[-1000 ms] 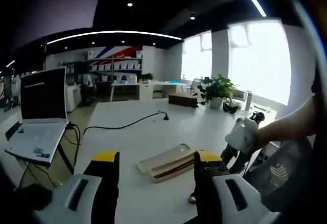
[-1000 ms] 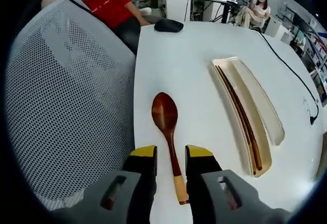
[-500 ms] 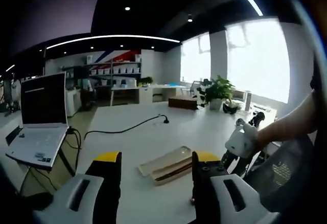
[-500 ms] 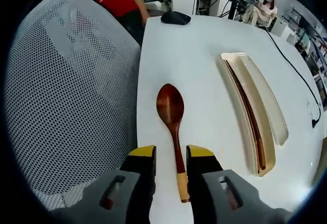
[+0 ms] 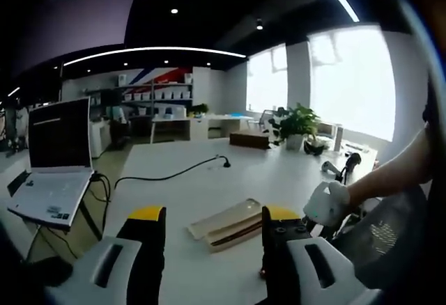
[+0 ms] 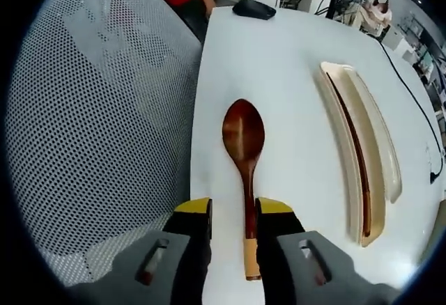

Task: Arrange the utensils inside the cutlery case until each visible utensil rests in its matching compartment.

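- Spoon point(image 6: 244, 153) flat on counter point(image 6: 293, 110), beside cutlery case point(image 6: 362, 152), not in a compartment.
- Right gripper point(image 6: 233, 211): jaws apart, straddling the handle, apparently lined up for a pinch.
- Left gripper point(image 5: 209, 218): jaws apart, empty, held high, likely just standing by.
- Case already holds dark chopsticks point(image 6: 354, 159).

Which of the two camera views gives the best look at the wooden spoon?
The right gripper view: the wooden spoon lies in full on the white table, bowl away, handle running between the open jaws of the right gripper. In the left gripper view, a small reddish bit by the left gripper's jaw may be it; too little to tell.
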Demonstrator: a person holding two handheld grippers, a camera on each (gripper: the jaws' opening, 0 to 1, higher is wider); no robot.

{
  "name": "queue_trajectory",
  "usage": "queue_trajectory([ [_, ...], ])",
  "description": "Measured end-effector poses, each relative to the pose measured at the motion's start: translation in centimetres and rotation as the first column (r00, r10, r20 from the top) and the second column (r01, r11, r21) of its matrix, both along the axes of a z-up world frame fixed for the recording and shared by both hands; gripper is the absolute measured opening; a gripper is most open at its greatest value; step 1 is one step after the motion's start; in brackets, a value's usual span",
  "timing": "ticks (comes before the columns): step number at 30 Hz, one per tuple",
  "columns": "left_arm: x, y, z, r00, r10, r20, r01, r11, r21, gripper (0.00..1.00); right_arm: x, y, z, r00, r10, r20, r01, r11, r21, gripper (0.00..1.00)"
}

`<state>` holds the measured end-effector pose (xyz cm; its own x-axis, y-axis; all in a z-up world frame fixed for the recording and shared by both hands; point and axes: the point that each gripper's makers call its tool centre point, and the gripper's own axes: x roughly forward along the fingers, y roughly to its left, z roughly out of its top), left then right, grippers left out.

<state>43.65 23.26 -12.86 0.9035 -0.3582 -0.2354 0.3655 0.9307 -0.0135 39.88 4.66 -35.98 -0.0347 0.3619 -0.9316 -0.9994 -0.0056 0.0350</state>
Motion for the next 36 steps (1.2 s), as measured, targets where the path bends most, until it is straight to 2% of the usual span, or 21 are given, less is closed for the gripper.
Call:
queue_trajectory([
  [6,-0.1,0.0,0.1,1.0,0.001,0.008,-0.001,1.0,-0.004,0.57,0.8,0.1,0.1,0.999,0.008,0.033,-0.009,1.0,0.002,0.18],
  [18,-0.1,-0.3,0.4,1.0,-0.013,0.02,0.013,1.0,-0.019,0.57,1.0,0.3,0.1,0.999,-0.026,0.032,0.024,0.998,0.052,0.15],
  [19,-0.1,-0.3,0.4,1.0,-0.012,0.02,0.012,1.0,-0.021,0.57,1.1,0.3,0.1,0.999,-0.027,0.033,0.025,0.998,0.05,0.15],
  [22,-0.2,-0.1,0.5,1.0,-0.004,0.026,0.004,1.0,-0.024,0.57,1.4,0.0,0.0,0.999,-0.028,0.038,0.028,0.999,0.018,0.03],
  [23,-0.2,0.0,0.6,1.0,0.0,0.029,0.0,1.0,-0.027,0.57,1.2,-0.5,-0.1,0.999,-0.032,0.029,0.032,0.999,-0.005,0.02],
  [29,-0.2,-0.1,0.7,0.999,0.003,0.032,-0.002,0.999,-0.037,0.57,1.2,-0.1,-0.3,0.999,-0.016,0.039,0.016,1.0,-0.013,0.01],
  [32,-0.1,0.0,0.5,1.0,0.007,0.023,-0.006,1.0,-0.031,0.57,1.3,-0.1,-0.3,0.995,-0.103,0.008,0.103,0.995,-0.011,0.01],
  [36,-0.1,0.0,0.5,1.0,0.008,0.021,-0.008,0.999,-0.044,0.57,1.2,0.2,-0.2,0.997,-0.069,0.025,0.069,0.997,-0.018,0.01],
])
